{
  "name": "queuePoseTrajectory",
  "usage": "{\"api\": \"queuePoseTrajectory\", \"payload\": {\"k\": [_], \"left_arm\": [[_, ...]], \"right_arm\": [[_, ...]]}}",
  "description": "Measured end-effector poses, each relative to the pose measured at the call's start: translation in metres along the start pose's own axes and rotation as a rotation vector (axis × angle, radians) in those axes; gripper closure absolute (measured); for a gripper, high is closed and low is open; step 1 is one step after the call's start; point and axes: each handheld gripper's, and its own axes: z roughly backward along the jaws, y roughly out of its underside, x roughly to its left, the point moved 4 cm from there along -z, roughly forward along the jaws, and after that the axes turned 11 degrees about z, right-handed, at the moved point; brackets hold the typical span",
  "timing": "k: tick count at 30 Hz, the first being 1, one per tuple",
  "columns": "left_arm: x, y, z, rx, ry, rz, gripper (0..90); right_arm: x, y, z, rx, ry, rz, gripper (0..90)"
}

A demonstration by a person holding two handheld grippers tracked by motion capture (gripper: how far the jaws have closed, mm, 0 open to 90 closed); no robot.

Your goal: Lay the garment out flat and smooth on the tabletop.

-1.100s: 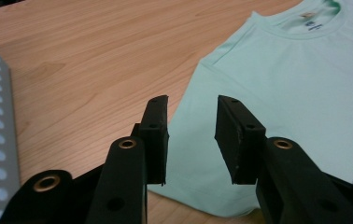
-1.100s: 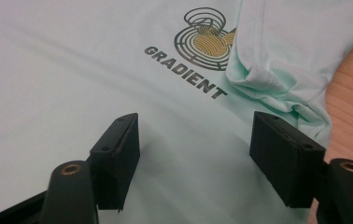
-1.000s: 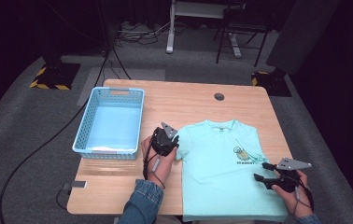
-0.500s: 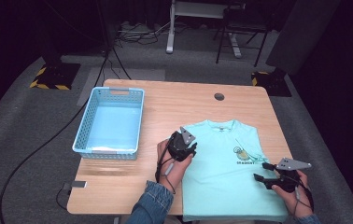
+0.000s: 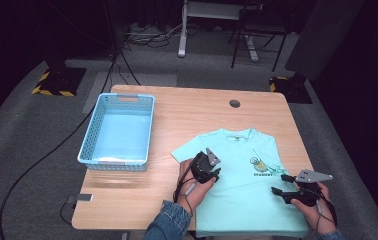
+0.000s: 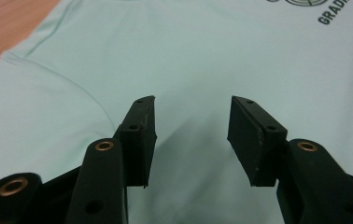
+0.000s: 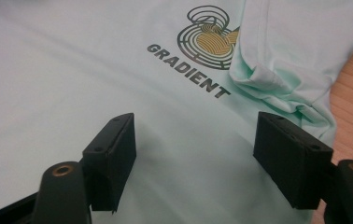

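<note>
1. Left gripper point(image 5: 212, 172): jaws have just been opening and stand partly apart, with only flat shirt cloth below the gap; nothing pinched. Since a second ago it has come in from the table just left of the shirt onto the shirt's left chest.
2. Right gripper point(image 5: 283, 184): jaws wide apart, have just eased a little wider, gripping nothing. It holds the same spot as before, over the shirt's right edge.
3. T-shirt point(image 5: 242, 192): mint, front up, collar toward the far side, hem at the near table edge. Right sleeve point(image 7: 282, 70) is folded inward, covering part of the chest logo point(image 7: 207, 39).
4. Open room: bare table point(image 5: 197, 115) beyond the collar and left of the shirt; blue basket point(image 5: 89, 150) well apart at the left.
</note>
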Motion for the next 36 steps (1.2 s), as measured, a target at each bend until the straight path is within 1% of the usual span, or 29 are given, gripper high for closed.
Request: {"api": "queuePoseTrajectory", "payload": {"k": [4, 5, 8, 9, 10, 11, 12, 13, 15, 20, 25, 26, 30, 32, 36], "left_arm": [[-0.003, 0.005, -0.005, 0.018, 0.013, -0.004, 49.9], [-0.004, 0.006, -0.006, 0.015, 0.023, -0.009, 49.3], [-0.004, 0.006, -0.006, 0.014, 0.024, -0.012, 48.7], [-0.002, 0.007, -0.008, -0.001, 0.049, -0.010, 47.4], [-0.002, 0.007, -0.008, -0.001, 0.049, -0.010, 45.0], [-0.001, 0.007, -0.008, -0.004, 0.061, -0.006, 45.0], [-0.002, 0.007, -0.009, 0.001, 0.073, -0.012, 41.9], [-0.003, 0.007, -0.009, 0.005, 0.075, -0.029, 38.5], [-0.003, 0.008, -0.009, 0.005, 0.077, -0.028, 35.8], [-0.003, 0.008, -0.009, 0.008, 0.077, -0.027, 35.0], [-0.002, 0.008, -0.009, 0.007, 0.082, -0.034, 35.0], [-0.002, 0.008, -0.008, 0.009, 0.084, -0.039, 35.0], [0.000, 0.008, -0.008, 0.015, 0.102, -0.048, 35.1], [0.001, 0.008, -0.008, 0.013, 0.102, -0.055, 35.1], [0.001, 0.009, -0.008, 0.015, 0.102, -0.052, 35.1]], "right_arm": [[0.000, 0.000, 0.000, 0.001, 0.001, 0.000, 29.4], [0.000, 0.000, 0.000, 0.001, 0.001, -0.001, 29.4], [0.000, 0.000, 0.000, 0.002, 0.003, -0.002, 29.1], [0.000, 0.000, 0.000, 0.002, 0.007, -0.004, 29.0], [0.001, 0.000, 0.000, 0.004, 0.010, -0.006, 28.7], [0.001, 0.000, 0.000, 0.004, 0.010, -0.006, 28.7], [0.001, 0.000, 0.000, 0.004, 0.012, -0.008, 28.3], [0.001, 0.000, 0.000, 0.005, 0.012, -0.008, 27.9], [0.002, 0.000, 0.000, 0.005, 0.014, -0.014, 28.0], [0.004, -0.001, 0.003, 0.014, 0.017, -0.010, 28.0], [0.003, -0.005, 0.008, 0.008, 0.028, -0.007, 28.0], [0.001, -0.006, 0.009, 0.010, 0.030, -0.011, 28.0], [-0.004, -0.010, 0.010, 0.022, 0.040, -0.003, 28.0], [-0.007, -0.014, 0.012, 0.022, 0.045, -0.001, 28.0], [-0.012, -0.021, 0.014, 0.021, 0.050, -0.001, 28.1]]}}
